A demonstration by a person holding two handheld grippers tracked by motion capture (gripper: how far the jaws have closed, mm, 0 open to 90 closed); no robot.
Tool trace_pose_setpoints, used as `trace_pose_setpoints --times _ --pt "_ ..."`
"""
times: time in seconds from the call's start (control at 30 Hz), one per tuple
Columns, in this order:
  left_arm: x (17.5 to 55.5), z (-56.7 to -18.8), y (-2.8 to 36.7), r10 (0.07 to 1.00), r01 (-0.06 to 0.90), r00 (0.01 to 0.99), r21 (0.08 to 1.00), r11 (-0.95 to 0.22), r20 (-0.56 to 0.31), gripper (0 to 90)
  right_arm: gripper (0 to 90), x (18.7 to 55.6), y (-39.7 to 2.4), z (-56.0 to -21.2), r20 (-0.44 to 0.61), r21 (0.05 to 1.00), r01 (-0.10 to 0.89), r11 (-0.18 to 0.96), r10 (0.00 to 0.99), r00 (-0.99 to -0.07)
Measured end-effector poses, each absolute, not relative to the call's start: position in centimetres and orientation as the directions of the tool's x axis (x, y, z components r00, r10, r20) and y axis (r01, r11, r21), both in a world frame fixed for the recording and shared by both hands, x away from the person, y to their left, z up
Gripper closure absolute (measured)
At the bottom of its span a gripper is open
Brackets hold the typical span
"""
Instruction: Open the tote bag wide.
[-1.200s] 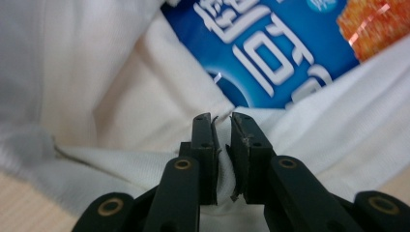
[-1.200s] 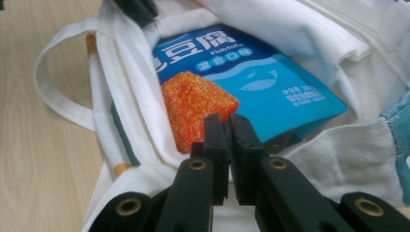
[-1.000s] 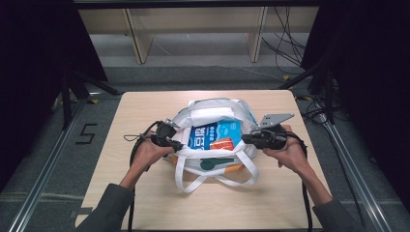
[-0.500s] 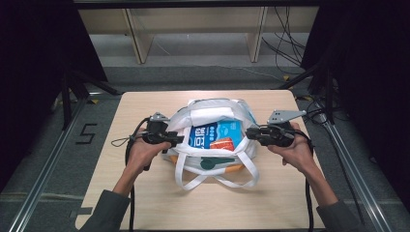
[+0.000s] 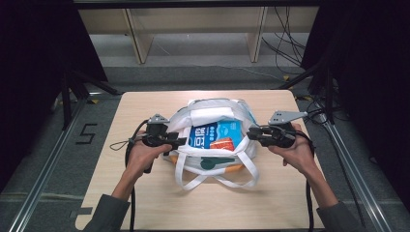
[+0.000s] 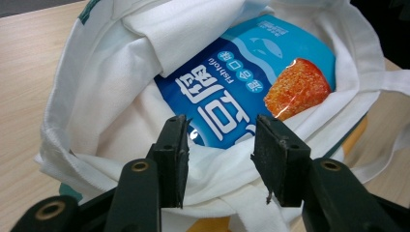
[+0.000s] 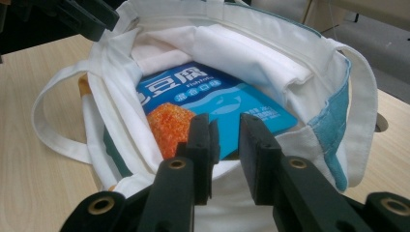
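A white tote bag (image 5: 212, 118) lies on the wooden table (image 5: 145, 106) with its mouth held wide. Inside lies a blue snack packet (image 5: 215, 135) printed with an orange cube (image 6: 297, 89). My left gripper (image 5: 181, 141) is at the bag's left rim. Its jaws (image 6: 220, 145) have just been opening and stand apart over the rim cloth (image 6: 217, 179), not pressing it. My right gripper (image 5: 251, 133) is at the right rim. Its jaws (image 7: 227, 140) have also just been opening, with a narrow gap and the rim (image 7: 241, 186) just below it. The bag's handles (image 5: 217, 181) trail toward me.
The bag has teal trim (image 7: 333, 121) and an orange patch (image 5: 232, 169) on its near side. Wooden shelf legs (image 5: 138, 38) stand beyond the table's far edge. Metal rails (image 5: 43, 179) run along both sides of the table, and cables (image 5: 130, 159) trail from the grippers.
Both grippers' jaws have parted from the bag's rim. The left hand has lifted slightly and drawn a little outward. The right hand has stayed almost still.
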State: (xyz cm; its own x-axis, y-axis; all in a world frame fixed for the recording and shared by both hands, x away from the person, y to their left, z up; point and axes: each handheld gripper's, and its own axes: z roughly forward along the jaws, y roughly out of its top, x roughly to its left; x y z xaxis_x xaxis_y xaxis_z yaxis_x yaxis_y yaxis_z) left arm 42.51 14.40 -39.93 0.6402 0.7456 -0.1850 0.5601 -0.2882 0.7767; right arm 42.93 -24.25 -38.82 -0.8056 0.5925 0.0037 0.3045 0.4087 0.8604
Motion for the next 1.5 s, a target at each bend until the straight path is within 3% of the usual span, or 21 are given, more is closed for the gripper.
trace_pose_setpoints --times 0.63,0.8,0.83,1.5 --pt "41.4 -39.3 14.5 0.736 0.55 0.642 0.798 -0.248 -0.214 44.4 67.2 42.7 -24.7 -38.6 0.002 0.851 0.321 0.416 0.608 -0.794" --pt "41.0 -39.3 15.0 0.739 0.552 0.636 0.8 -0.235 -0.222 43.2 62.4 42.2 -25.1 -38.5 0.029 0.846 0.357 0.397 0.633 -0.773" --pt "40.9 -39.2 15.2 0.735 0.545 0.643 0.803 -0.243 -0.214 43.1 61.9 42.3 -25.3 -38.6 -0.001 0.86 0.321 0.397 0.63 -0.777" --pt "38.3 -40.1 16.1 0.732 0.526 0.647 0.821 -0.224 -0.215 30.9 45.1 40.4 -27.1 -39.0 -0.003 0.862 0.345 0.373 0.683 -0.731"
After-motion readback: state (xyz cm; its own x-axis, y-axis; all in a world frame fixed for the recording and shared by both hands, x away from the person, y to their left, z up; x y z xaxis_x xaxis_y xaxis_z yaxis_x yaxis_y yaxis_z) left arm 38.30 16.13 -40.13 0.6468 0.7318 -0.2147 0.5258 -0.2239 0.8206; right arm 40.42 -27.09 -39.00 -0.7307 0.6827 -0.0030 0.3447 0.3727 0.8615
